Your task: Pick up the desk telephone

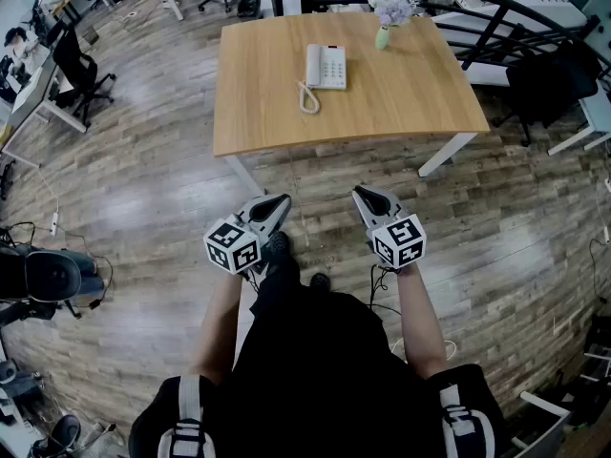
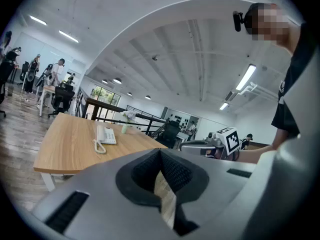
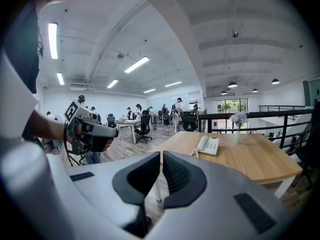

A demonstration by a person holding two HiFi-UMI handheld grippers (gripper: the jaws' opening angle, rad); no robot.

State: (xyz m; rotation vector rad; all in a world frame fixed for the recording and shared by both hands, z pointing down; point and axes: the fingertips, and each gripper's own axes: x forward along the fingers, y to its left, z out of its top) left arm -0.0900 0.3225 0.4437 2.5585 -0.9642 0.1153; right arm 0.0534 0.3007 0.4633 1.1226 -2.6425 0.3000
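Observation:
A white desk telephone (image 1: pixel 326 67) with a coiled cord lies on the wooden table (image 1: pixel 410 98), well ahead of both grippers. It also shows small in the left gripper view as the telephone (image 2: pixel 106 134) and in the right gripper view as the telephone (image 3: pixel 208 145). My left gripper (image 1: pixel 282 201) and my right gripper (image 1: pixel 359 194) hang over the floor in front of the table, both shut with nothing between the jaws. In each gripper view the dark pads meet at the tips, left gripper (image 2: pixel 161 151), right gripper (image 3: pixel 162 154).
A small green vase with pale flowers (image 1: pixel 387 17) stands at the table's far side. Office chairs (image 1: pixel 76 70) and desks sit to the left, a dark railing (image 1: pixel 496 17) and a chair (image 1: pixel 549 84) to the right. Wood floor (image 1: pixel 143 198) lies between me and the table.

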